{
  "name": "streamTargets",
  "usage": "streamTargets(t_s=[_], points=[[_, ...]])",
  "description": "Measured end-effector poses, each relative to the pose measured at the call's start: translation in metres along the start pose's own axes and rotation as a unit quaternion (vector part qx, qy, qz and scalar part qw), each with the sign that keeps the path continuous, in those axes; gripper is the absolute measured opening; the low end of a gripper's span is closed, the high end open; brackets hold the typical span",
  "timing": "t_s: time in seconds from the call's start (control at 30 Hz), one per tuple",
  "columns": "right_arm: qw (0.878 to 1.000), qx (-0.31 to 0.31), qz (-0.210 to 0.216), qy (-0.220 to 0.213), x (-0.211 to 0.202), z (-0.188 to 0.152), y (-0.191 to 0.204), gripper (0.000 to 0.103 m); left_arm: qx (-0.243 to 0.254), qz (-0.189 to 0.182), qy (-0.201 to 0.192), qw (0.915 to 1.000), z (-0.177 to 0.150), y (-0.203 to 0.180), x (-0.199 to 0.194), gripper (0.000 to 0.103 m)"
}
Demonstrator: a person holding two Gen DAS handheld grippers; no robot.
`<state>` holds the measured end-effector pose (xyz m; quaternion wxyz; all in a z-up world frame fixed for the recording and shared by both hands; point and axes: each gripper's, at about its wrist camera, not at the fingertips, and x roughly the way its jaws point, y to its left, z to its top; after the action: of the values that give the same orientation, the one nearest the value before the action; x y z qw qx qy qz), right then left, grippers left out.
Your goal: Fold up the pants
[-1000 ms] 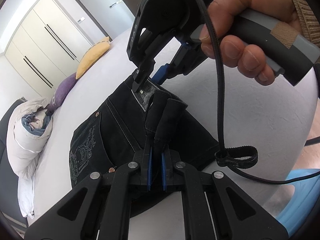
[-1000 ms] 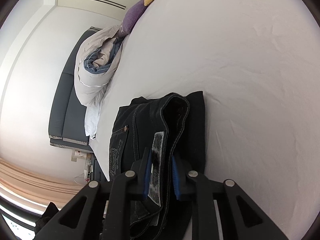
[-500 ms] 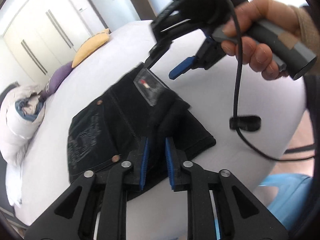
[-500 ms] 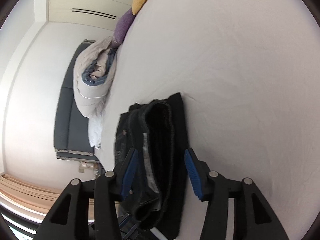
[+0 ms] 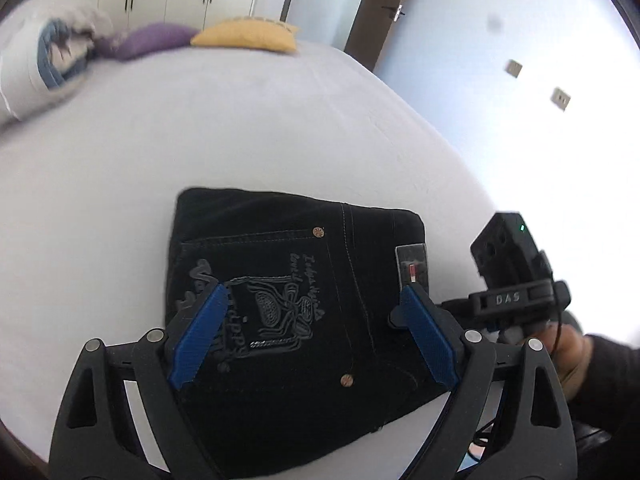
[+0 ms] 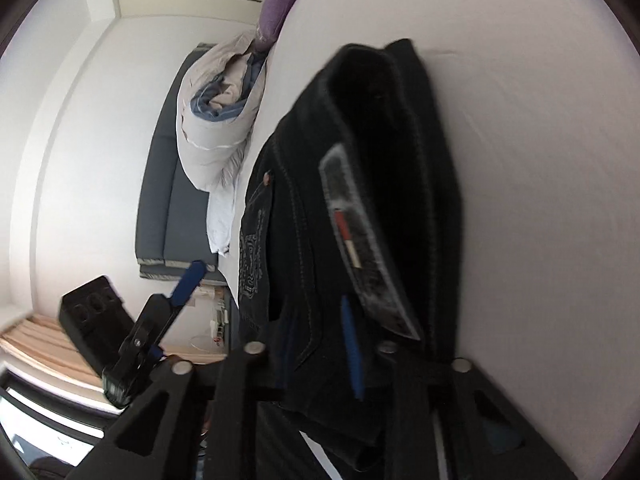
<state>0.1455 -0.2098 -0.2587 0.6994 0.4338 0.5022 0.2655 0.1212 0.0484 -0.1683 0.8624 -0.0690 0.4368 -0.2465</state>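
The left gripper (image 5: 312, 336) has just spread wide above the folded pants (image 5: 296, 280) lying beneath it, while the right gripper (image 6: 352, 352), just clamped on their waistband edge, could drag the fold apart if it lifts.

A white bed (image 5: 280, 128) carries folded black pants (image 5: 296, 300), two cushions (image 5: 248, 34) and a rolled duvet (image 5: 36, 56).
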Motion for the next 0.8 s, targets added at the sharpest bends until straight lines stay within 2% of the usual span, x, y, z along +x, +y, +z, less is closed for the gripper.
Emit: streamTargets(t_s=[0.03,0.1,0.17,0.23,0.33,0.43,0.5,0.53,0.57,0.6,0.7,0.8], points=[[1.0,0.022,0.001,0.0,-0.002,0.0,-0.009,0.0,-0.032,-0.035,0.019,0.9987,0.002,0.013,0.013,0.089],[1.0,0.026,0.004,0.005,-0.002,0.0,-0.01,0.0,-0.099,-0.069,0.037,0.992,-0.001,0.05,0.042,0.086],[1.0,0.013,-0.014,0.007,0.0,0.0,-0.004,0.0,-0.111,-0.087,0.045,0.989,-0.011,0.063,0.056,0.085],[1.0,0.008,-0.022,0.008,0.003,0.0,-0.001,0.0,-0.08,-0.073,0.049,0.9929,-0.018,0.059,0.063,0.085],[1.0,0.007,-0.019,0.009,0.003,0.001,0.0,0.0,0.0,-0.019,0.064,0.9978,-0.022,0.037,0.068,0.085],[0.999,-0.005,-0.034,0.012,-0.002,0.0,0.006,0.0,0.01,-0.007,0.071,0.9974,-0.02,0.034,0.058,0.086],[0.999,-0.008,-0.039,0.01,-0.009,0.001,0.004,0.0,-0.009,0.008,0.063,0.998,-0.02,0.044,0.043,0.057],[0.999,-0.006,-0.042,0.009,-0.012,0.001,0.004,0.0,-0.029,0.012,0.063,0.9975,-0.019,0.056,0.033,0.038],[0.999,-0.005,-0.047,0.008,-0.012,0.002,0.007,0.0,-0.045,0.009,0.058,0.9972,-0.018,0.064,0.024,0.028],[0.999,-0.008,-0.05,0.006,-0.016,0.002,0.011,0.005,-0.057,0.005,0.049,0.9971,-0.014,0.072,0.015,0.028],[0.999,-0.021,-0.035,-0.007,-0.02,0.006,0.029,0.031,-0.069,-0.02,0.027,0.997,0.006,0.082,0.002,0.028],[0.999,-0.037,0.0,-0.007,-0.01,0.016,0.049,0.034,-0.088,-0.069,0.024,0.9934,0.035,0.08,0.015,0.027]])
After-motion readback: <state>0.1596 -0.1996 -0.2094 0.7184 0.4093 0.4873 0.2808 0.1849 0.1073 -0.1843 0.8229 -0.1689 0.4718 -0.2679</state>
